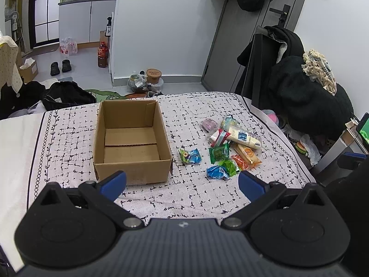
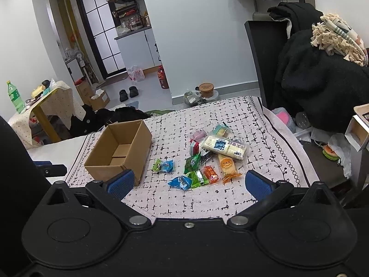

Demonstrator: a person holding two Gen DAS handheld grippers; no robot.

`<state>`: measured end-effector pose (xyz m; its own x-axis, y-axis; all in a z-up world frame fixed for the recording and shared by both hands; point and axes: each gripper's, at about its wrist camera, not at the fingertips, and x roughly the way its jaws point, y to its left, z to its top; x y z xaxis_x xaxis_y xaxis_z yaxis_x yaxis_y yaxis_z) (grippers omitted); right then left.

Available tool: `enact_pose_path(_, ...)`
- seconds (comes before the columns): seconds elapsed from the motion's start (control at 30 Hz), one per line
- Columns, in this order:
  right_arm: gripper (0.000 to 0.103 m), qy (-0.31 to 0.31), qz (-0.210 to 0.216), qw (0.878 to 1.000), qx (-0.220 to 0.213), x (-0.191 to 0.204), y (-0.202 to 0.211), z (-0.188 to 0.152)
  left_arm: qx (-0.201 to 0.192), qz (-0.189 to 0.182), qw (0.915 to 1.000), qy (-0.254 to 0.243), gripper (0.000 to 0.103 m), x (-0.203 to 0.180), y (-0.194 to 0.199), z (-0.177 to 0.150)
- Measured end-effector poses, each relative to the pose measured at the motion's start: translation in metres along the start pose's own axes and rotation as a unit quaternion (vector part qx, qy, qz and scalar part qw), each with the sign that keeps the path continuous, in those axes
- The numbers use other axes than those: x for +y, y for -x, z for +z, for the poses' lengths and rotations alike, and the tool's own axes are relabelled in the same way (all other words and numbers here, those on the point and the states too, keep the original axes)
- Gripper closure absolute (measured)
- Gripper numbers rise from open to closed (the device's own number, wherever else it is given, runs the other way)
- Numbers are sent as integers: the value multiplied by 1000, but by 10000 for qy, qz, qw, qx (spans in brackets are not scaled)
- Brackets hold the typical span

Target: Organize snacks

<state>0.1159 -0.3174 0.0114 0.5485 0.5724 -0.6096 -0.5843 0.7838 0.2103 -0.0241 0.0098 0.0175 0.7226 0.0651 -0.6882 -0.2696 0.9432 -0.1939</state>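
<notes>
An empty brown cardboard box (image 1: 131, 138) (image 2: 120, 152) stands open on a patterned cloth. To its right lie several wrapped snacks: a blue-green packet (image 1: 190, 155) (image 2: 164, 165), a blue packet (image 1: 216, 172) (image 2: 180, 182), green packets (image 1: 219, 153) (image 2: 192, 162), orange packets (image 1: 248, 154) (image 2: 227, 166), a long white pack (image 1: 242, 137) (image 2: 223, 147) and a pink one (image 1: 209, 124) (image 2: 198, 134). My left gripper (image 1: 182, 184) hovers open near the box's front wall. My right gripper (image 2: 189, 184) hovers open just short of the blue packet. Neither holds anything.
The cloth (image 1: 184, 196) covers a table whose right edge drops beside a chair piled with dark clothes (image 1: 299, 87) (image 2: 318, 76). Floor clutter, bags and shoes (image 1: 60, 67) lie beyond the far edge. A small table with a green bottle (image 2: 15, 97) stands at far left.
</notes>
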Motion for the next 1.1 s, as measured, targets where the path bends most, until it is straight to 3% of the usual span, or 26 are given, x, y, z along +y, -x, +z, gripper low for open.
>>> enact_pose_path(0.6, 0, 41, -1, 10000, -30, -1, 0, 0, -96, -69, 9999, -11, 0, -3, 5, 3)
enact_pose_path(1.1, 0, 4, -119, 9999, 69, -10, -21, -2, -42, -367, 9991, -231, 0, -7, -33, 13)
